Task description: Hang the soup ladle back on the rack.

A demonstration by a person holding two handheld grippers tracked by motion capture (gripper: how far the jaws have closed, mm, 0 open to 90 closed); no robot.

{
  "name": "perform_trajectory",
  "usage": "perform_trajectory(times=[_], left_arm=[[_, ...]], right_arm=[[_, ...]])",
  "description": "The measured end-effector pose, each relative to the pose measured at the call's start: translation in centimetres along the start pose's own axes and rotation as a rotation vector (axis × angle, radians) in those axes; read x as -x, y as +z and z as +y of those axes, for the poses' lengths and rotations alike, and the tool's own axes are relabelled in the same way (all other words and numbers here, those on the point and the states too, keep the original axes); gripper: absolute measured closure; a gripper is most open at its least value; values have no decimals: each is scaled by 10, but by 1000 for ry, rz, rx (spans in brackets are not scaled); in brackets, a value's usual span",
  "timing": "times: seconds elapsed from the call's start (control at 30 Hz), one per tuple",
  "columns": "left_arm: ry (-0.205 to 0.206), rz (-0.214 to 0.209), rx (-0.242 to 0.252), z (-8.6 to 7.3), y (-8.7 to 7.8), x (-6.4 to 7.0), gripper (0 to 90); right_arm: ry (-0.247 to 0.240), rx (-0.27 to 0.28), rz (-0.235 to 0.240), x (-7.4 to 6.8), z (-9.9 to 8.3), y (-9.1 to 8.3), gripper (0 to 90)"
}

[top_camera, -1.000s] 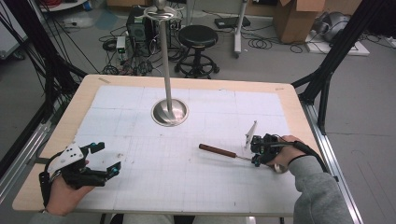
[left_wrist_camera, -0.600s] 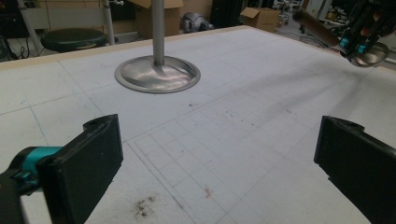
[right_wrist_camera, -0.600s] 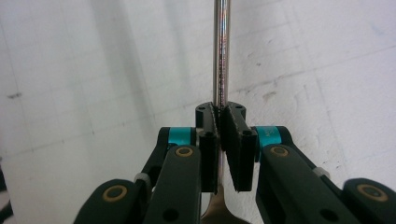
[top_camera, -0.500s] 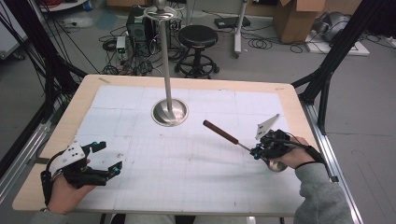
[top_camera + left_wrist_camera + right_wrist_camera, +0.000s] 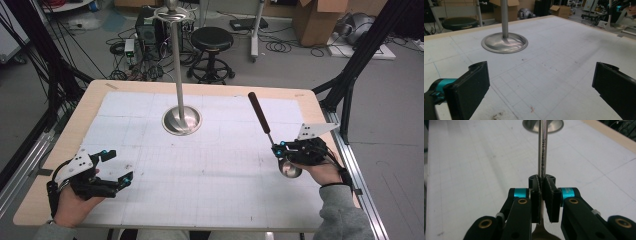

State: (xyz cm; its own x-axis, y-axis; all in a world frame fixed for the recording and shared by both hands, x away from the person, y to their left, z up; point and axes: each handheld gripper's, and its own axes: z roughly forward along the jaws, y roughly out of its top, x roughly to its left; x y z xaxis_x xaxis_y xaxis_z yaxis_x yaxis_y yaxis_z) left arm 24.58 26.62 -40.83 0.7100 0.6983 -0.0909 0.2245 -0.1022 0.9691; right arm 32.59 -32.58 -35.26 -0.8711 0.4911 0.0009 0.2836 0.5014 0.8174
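Note:
A ladle (image 5: 263, 120) with a dark brown handle, a thin metal shaft and a round steel bowl (image 5: 290, 170) is held over the table's right side, handle pointing away and up. My right gripper (image 5: 278, 148) is shut on its shaft, just above the bowl. In the right gripper view the pads (image 5: 549, 195) pinch the shaft (image 5: 541, 150). A steel stand with a round base (image 5: 181, 120) and tall pole (image 5: 175, 55) rises mid-table. My left gripper (image 5: 113, 167) rests open at the near left, jaws wide apart with nothing between them (image 5: 541, 82).
A white gridded mat (image 5: 210, 165) covers the wooden table (image 5: 85, 100). The stand's base (image 5: 504, 43) lies ahead of the left gripper. A black stool (image 5: 212, 40), cables, a frame leg (image 5: 350, 80) and cardboard boxes (image 5: 317, 20) stand beyond the far edge.
The right gripper has swung the ladle: its handle, which lay pointing left near the mat, now points away and upward, bowl toward the person. The left gripper has stayed put.

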Motion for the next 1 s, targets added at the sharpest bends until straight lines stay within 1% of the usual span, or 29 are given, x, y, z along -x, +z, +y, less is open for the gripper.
perform_trajectory(times=[0.07, 0.2, 0.27, 0.3, 0.37, 0.43, 0.53, 0.6, 0.63, 0.67, 0.7, 0.83, 0.9, 1.0], left_arm=[[4, -3, 10, 1, 0, 2, 17], [10, -5, 6, 2, 0, 3, 17], [5, -2, 6, 1, 1, 3, 18], [8, -2, 7, 2, 0, 3, 18], [9, -1, 7, 2, 0, 2, 17], [6, 1, 5, 1, 0, 2, 17], [6, 2, 3, 1, 0, 1, 17], [6, 3, 2, 1, 0, 1, 18], [6, 3, 2, 1, 0, 2, 17], [8, 2, 2, 1, 0, 2, 18], [5, 3, 5, 2, -1, 2, 18], [8, 1, 5, 2, -1, 4, 17], [9, 0, 2, 1, -1, 3, 17], [6, 8, 4, 1, -3, 3, 18]], right_arm=[[15, 41, -3, -1, -2, -2, 848], [44, 81, -21, -3, -3, -3, 848], [48, 119, -27, -4, -3, -3, 848], [49, 129, -31, -4, -3, -3, 848], [51, 160, -53, -6, -3, -3, 848], [57, 185, -65, -9, -2, -1, 848], [57, 207, -84, -13, 0, 1, 848], [74, 229, -84, -16, 0, 3, 847], [91, 234, -86, -17, 0, 4, 848], [103, 243, -98, -18, 0, 5, 847], [119, 256, -120, -20, 1, 6, 848], [155, 318, -155, -25, 3, 9, 848], [142, 338, -169, -27, 6, 10, 848], [130, 351, -174, -31, 13, 13, 848]])
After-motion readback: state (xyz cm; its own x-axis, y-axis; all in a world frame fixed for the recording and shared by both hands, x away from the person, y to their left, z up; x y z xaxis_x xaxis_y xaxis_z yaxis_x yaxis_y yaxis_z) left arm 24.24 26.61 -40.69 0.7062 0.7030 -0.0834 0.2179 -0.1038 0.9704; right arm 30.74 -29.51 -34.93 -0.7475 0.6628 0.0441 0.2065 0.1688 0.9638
